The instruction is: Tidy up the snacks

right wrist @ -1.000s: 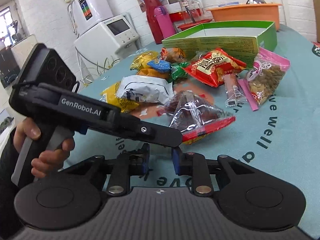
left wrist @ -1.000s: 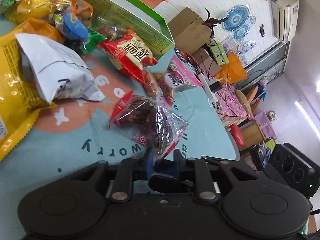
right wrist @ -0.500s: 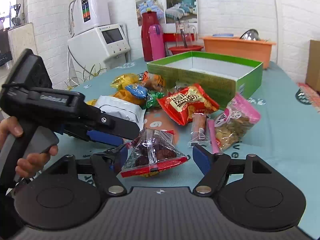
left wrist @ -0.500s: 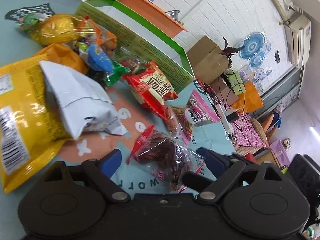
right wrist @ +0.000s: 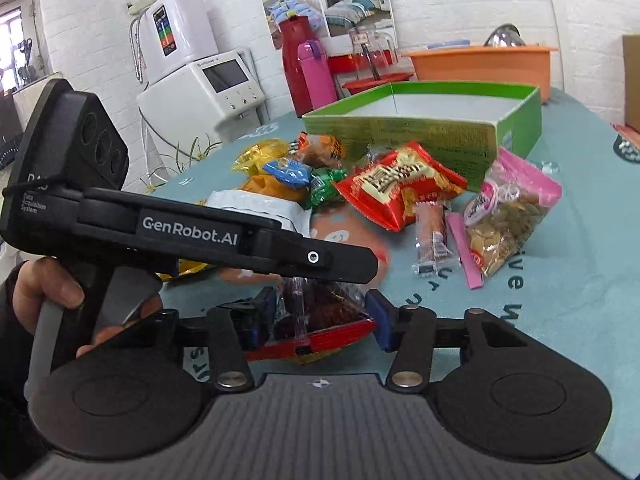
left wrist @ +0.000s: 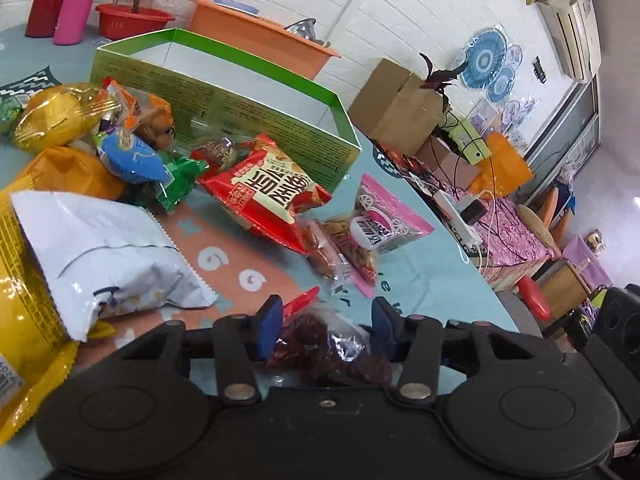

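Right now, clear bag of dark red snacks (right wrist: 320,312) sits on blue tablecloth (right wrist: 560,320), between blue fingers (left wrist: 268,320) of both grippers. Left gripper (left wrist: 324,326) fingers closing, bag between them. Right gripper (right wrist: 320,320) fingers closing too, blue pads right at bag's sides; firm squeeze, cannot tell. Red packet (left wrist: 272,196), pink bag (left wrist: 384,224), white bag (left wrist: 104,248) lie near. Green box (right wrist: 440,132) stands behind pile, open. Hand (right wrist: 44,304) holds left gripper's handle.
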Action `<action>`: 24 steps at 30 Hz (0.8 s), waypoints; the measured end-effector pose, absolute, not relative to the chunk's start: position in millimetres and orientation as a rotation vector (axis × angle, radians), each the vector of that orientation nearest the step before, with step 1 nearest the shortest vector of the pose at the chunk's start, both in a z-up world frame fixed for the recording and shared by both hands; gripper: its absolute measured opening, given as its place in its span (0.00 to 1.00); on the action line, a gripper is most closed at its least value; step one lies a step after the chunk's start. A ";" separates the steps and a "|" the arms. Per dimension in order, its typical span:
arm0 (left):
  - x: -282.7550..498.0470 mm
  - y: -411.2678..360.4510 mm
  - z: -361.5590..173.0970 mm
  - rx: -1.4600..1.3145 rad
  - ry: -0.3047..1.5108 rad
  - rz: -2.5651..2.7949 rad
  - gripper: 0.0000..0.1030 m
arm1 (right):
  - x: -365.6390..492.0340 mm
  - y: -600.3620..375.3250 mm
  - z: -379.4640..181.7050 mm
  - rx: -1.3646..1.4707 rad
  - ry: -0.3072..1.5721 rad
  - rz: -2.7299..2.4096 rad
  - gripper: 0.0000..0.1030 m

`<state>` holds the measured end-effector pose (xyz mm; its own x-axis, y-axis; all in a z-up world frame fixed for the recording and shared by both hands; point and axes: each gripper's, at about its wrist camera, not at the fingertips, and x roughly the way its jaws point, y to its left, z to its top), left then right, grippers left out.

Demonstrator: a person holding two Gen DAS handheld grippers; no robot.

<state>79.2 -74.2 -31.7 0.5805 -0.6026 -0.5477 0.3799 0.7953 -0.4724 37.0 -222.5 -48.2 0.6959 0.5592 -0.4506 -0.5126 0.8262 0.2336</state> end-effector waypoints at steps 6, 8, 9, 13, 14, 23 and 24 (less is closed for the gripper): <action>87.3 -62.0 -24.1 -0.372 0.769 -0.597 0.78 | 40.3 -223.0 -45.6 0.059 0.520 0.593 0.64; 85.4 -49.7 -24.2 -0.430 0.788 -0.575 1.00 | 39.9 -225.9 -49.0 0.067 0.521 0.588 0.63; 82.5 -44.0 -24.6 -0.452 0.799 -0.568 1.00 | 39.0 -228.3 -49.3 0.075 0.521 0.586 0.65; 69.2 -32.4 -31.0 -0.517 0.897 -0.607 1.00 | 32.6 -233.3 -49.3 0.079 0.560 0.549 1.00; 67.0 -32.6 -34.4 -0.538 0.927 -0.623 1.00 | 32.2 -234.7 -50.0 0.090 0.569 0.554 1.00; 72.0 -55.1 -42.0 -0.546 0.918 -0.675 1.00 | 33.6 -238.6 -58.7 0.167 0.602 0.583 0.80; 73.4 -59.0 -43.2 -0.525 0.910 -0.665 1.00 | 34.6 -239.3 -59.0 0.184 0.595 0.583 0.68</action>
<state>73.4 -59.0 -43.2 0.4424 -0.7159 -0.5401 0.2967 0.6852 -0.6652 34.6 -239.3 -59.0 0.6738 0.5661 -0.4749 -0.4630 0.8243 0.3258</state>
